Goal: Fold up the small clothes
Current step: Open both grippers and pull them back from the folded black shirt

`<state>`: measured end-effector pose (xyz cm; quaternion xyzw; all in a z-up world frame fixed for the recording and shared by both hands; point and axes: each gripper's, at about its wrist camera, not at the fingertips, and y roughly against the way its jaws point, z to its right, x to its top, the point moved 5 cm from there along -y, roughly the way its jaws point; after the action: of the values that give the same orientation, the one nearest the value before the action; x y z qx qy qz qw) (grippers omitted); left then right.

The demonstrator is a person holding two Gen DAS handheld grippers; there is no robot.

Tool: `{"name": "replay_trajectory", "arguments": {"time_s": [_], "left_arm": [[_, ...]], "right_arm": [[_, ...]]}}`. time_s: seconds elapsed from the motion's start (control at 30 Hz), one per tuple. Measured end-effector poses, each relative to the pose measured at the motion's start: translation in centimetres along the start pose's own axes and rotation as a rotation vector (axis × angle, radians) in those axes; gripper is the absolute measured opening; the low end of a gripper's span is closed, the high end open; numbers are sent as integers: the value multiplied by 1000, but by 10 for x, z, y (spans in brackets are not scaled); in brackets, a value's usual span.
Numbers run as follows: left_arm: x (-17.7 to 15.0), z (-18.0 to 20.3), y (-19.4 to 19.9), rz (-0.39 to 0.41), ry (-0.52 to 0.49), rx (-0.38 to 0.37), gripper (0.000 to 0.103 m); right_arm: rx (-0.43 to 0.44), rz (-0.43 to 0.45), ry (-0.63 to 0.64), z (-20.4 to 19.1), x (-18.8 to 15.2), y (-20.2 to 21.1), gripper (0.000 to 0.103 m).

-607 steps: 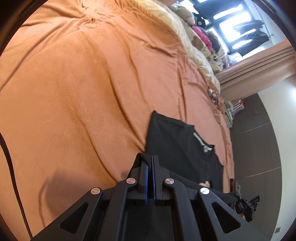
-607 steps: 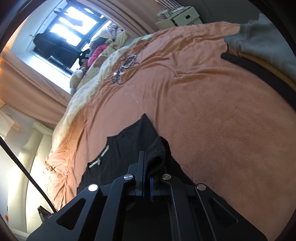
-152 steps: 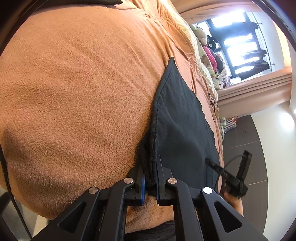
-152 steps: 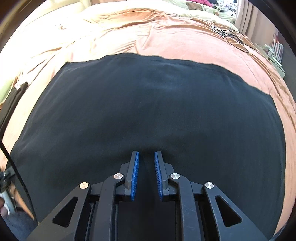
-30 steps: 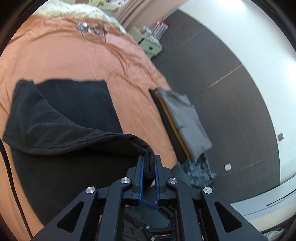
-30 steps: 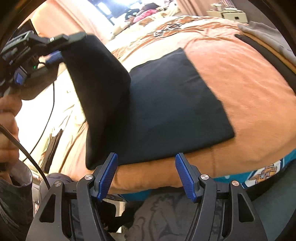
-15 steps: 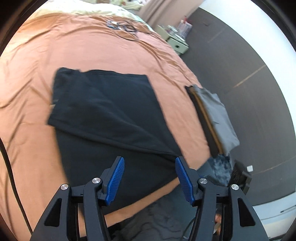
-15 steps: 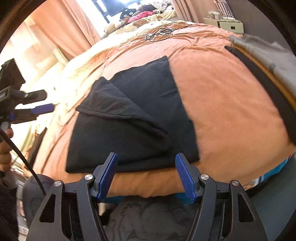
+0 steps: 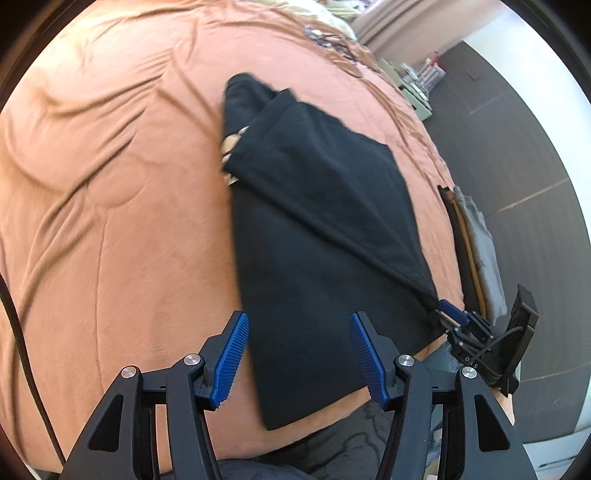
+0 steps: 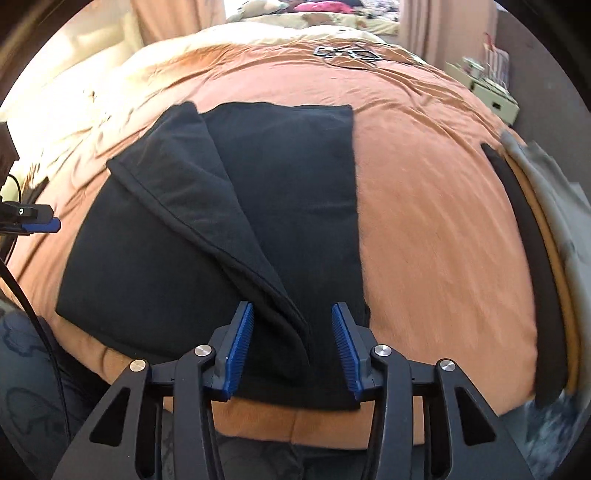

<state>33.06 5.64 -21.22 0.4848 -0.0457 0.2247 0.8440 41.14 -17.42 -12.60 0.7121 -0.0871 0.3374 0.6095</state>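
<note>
A black garment [image 9: 317, 229] lies on the orange bedspread [image 9: 110, 184], with one flap [image 10: 192, 184] folded over it on a slant. My left gripper [image 9: 299, 354] is open above the garment's near edge, and nothing touches its pads. My right gripper [image 10: 291, 350] hangs over the flap's near corner [image 10: 291, 325]. Its jaws are closing with that corner between them, but the pads stand clear of the cloth. The right gripper [image 9: 443, 312] also shows in the left wrist view, at that corner. The left gripper [image 10: 40, 221] shows at the left edge of the right wrist view.
A stack of folded grey and black clothes [image 10: 535, 206] lies along the bed's right edge. Tangled cables [image 10: 347, 51] rest at the far end, with pillows and soft toys [image 10: 295, 11] behind them. A pale cabinet [image 10: 491, 88] stands at the back right. A person's patterned trouser legs [image 10: 258, 458] are at the near edge.
The left gripper let go of the flap, which dropped onto the garment, then sank toward the near edge. The right gripper swung over the flap's corner and its jaws narrowed.
</note>
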Motion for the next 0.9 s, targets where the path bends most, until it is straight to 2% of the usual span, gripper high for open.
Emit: {"name": "replay_trajectory", "arguments": {"time_s": [0.17,0.27,0.37,0.47,0.57,0.73,0.9], "left_arm": [[-3,-14,-7,-5,32,-19,59],[-6,-17,-14,-15,43,-32,56],[-10,-20,-20,-31,51,-40,47],[-11,-21,-27,-53,53,-38,41],[-10,-18,-28,-58,43,-31,39],[-10,-8,-26,-65,7,-5,39],[-9,2,-26,-61,-35,27,39]], "right_arm": [[-16,-39,80,-15,11,-15,41],[-20,-45,135,-26,16,-20,35],[-29,-47,195,-39,24,-25,25],[-28,-48,209,-42,28,-28,4],[7,-32,168,-34,32,-24,2],[125,1,13,-5,34,-7,1],[156,8,-71,20,29,3,1]]}}
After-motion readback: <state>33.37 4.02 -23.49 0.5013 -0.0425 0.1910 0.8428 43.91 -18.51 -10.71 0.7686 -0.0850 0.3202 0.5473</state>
